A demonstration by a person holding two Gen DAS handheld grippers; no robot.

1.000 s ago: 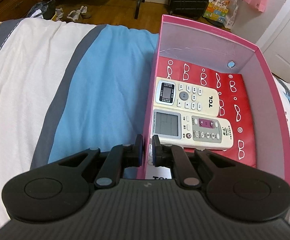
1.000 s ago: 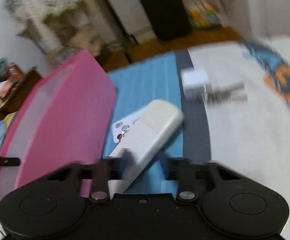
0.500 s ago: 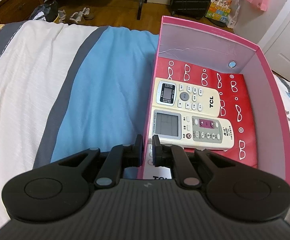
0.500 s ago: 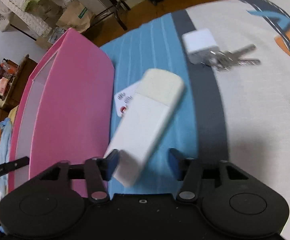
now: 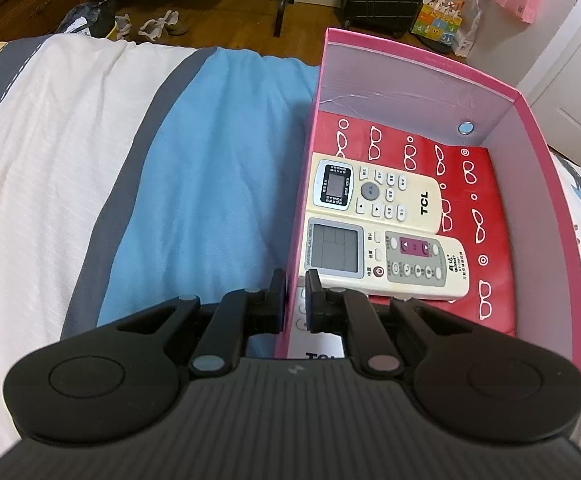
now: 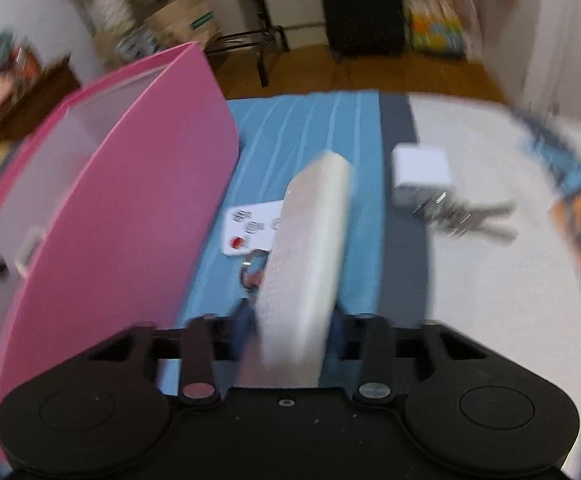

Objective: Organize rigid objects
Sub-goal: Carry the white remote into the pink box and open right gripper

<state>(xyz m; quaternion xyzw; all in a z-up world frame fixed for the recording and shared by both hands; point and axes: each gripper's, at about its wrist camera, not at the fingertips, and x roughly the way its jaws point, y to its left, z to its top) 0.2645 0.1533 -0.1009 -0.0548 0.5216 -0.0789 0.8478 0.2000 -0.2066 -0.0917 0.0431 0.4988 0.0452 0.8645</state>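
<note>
Right claw [image 6: 290,332], jaws just closing, pinches the white remote [image 6: 310,256] by its near end at 6 o'clock: light, stiff, slick plastic, likely to pivot; left claw [image 5: 292,304] clamps the pink box [image 5: 422,56] wall.

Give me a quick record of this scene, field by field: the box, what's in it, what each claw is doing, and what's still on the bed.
box: pink box, open, on the bed
in box: TCL remote; grey-screen remote
left claw: shut on the box's near wall
right claw: jaws just closing on white remote, tipped on edge
left on bed: small white remote, white cube, keys
</note>
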